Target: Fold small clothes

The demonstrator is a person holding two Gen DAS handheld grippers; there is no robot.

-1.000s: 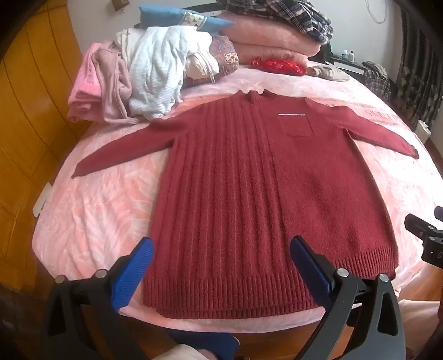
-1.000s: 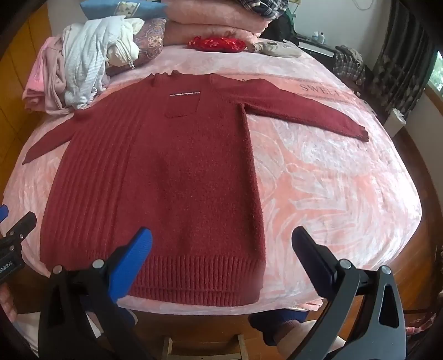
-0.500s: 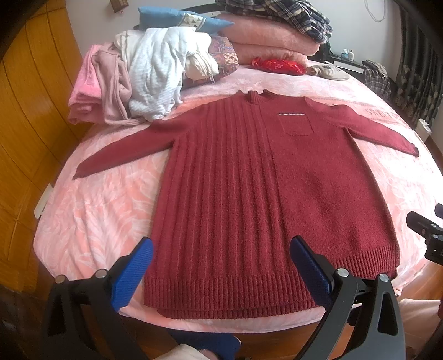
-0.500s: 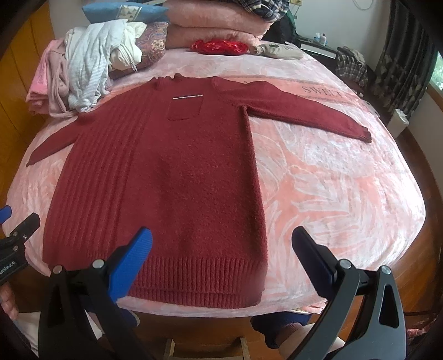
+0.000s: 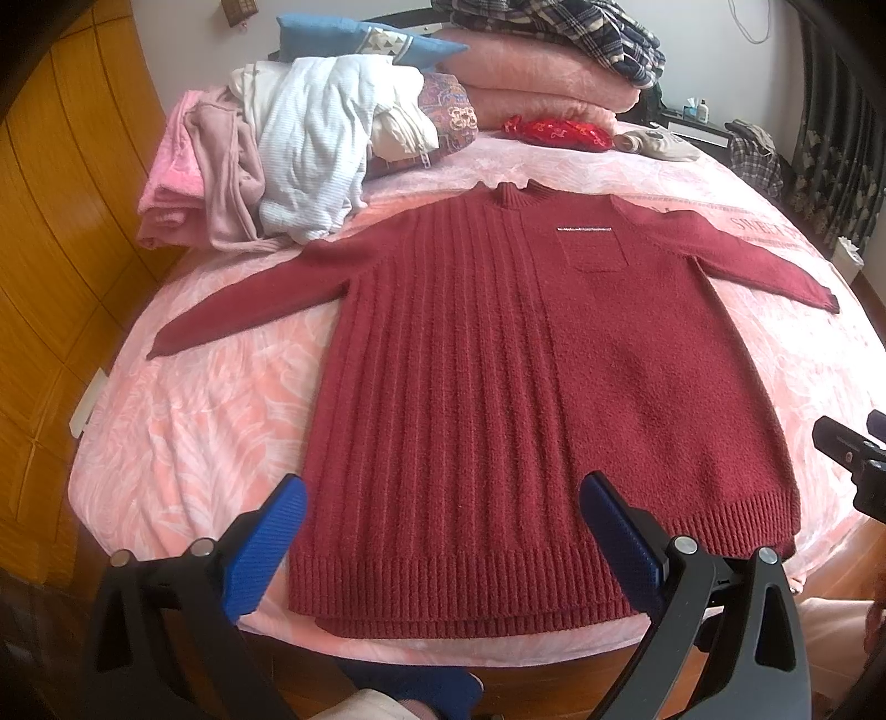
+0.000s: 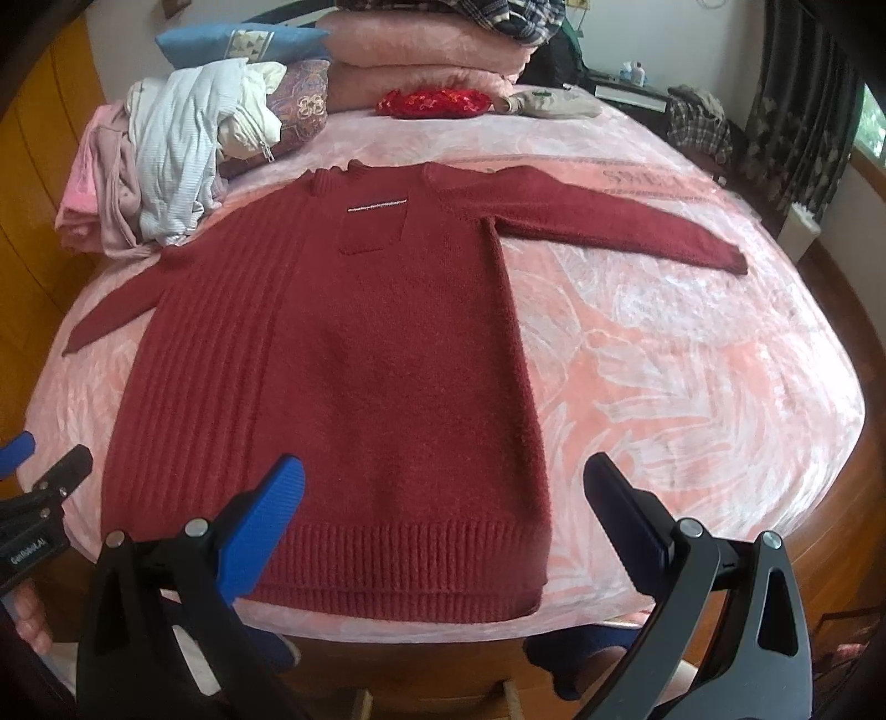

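A dark red knit sweater [image 5: 498, 376] lies flat, front up, on the pink bedspread [image 5: 194, 421], both sleeves spread out to the sides; it also shows in the right wrist view [image 6: 343, 360]. Its ribbed hem lies at the near edge of the bed. My left gripper [image 5: 443, 543] is open and empty, above the left part of the hem. My right gripper [image 6: 443, 526] is open and empty, above the hem's right corner. Each gripper shows at the edge of the other's view.
A heap of white and pink clothes [image 5: 288, 166] lies at the far left of the bed. Folded pink blankets [image 5: 531, 72], a blue pillow [image 5: 360, 41] and a red pouch [image 5: 559, 130] lie at the back. A wooden wall [image 5: 50, 249] stands on the left.
Both grippers have drifted slightly, so the sweater sits a little lower in the views. The sweater has not moved and both grippers stay open.
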